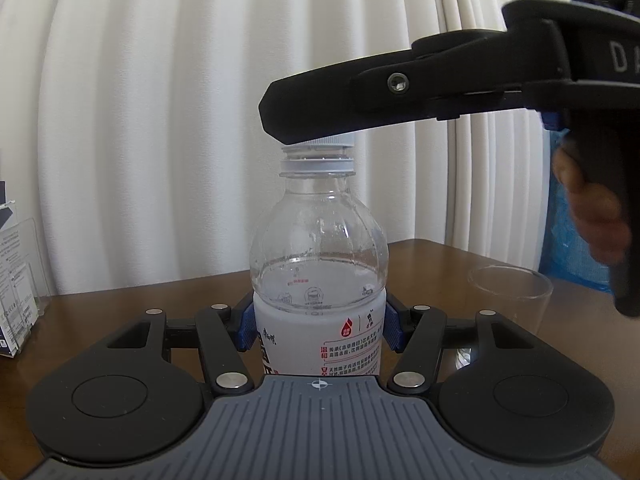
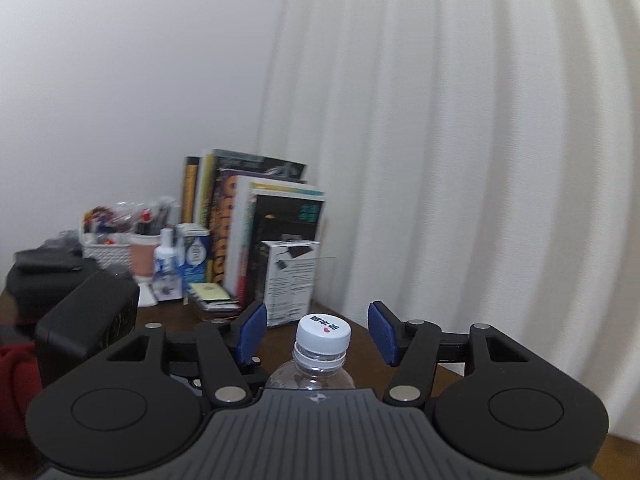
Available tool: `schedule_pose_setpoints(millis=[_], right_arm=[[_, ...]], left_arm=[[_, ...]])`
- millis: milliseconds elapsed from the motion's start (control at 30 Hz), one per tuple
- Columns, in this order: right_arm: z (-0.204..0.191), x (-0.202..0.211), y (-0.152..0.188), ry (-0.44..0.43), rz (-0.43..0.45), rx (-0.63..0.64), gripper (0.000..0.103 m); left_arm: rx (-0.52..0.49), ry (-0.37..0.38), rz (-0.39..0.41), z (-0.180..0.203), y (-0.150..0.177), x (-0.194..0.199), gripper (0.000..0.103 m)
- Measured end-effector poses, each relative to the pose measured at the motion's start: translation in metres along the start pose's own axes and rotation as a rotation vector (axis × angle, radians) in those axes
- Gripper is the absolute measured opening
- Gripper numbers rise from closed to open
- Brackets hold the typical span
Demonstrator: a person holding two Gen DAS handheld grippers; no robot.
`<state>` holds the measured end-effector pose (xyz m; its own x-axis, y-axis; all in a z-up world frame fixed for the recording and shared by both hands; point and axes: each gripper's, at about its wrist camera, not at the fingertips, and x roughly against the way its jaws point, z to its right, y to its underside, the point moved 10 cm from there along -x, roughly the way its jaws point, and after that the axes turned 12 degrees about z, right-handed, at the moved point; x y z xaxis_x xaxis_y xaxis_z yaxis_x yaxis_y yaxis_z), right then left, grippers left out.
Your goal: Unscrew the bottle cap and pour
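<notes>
A clear plastic water bottle (image 1: 318, 256) with a white label stands upright on the brown table. My left gripper (image 1: 318, 330) is shut on its labelled body. Its white cap (image 2: 323, 334) is on the neck. My right gripper (image 2: 318, 334) is open, with one blue pad on each side of the cap and a gap on both sides. In the left wrist view the right gripper (image 1: 304, 128) reaches in from the right at cap height and hides most of the cap (image 1: 320, 144). A clear empty glass (image 1: 510, 292) stands to the right of the bottle.
White curtains hang close behind the table (image 1: 120, 304). A row of books (image 2: 256, 224), a white box (image 2: 290, 280), small bottles and a white basket (image 2: 106, 250) stand at the left back corner. A blue bag (image 1: 572, 248) lies behind the glass.
</notes>
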<state>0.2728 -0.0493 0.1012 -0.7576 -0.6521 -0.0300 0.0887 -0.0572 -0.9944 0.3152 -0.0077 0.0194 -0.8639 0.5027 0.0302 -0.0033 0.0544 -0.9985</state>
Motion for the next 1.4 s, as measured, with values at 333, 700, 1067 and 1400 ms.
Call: schedule_pose_setpoints(millis=[333,700,1067,1400], right_arm=[[0.006,0.005,0.003,0.239,0.04,-0.037,0.067],[-0.002,-0.002,0.014,0.302,0.019,-0.039,0.047],[-0.007,-0.007,0.016,0.286,-0.004,-0.056,0.032],[-0.008,-0.004,0.013,0.247,-0.013,-0.068,0.032]], left_arm=[[0.0,-0.001,0.001,0.005,-0.001,0.003,0.058],[0.001,-0.001,-0.002,0.004,-0.002,0.003,0.058],[0.002,-0.001,-0.005,0.001,-0.003,0.004,0.058],[0.003,-0.002,-0.006,0.0,-0.004,0.004,0.058]])
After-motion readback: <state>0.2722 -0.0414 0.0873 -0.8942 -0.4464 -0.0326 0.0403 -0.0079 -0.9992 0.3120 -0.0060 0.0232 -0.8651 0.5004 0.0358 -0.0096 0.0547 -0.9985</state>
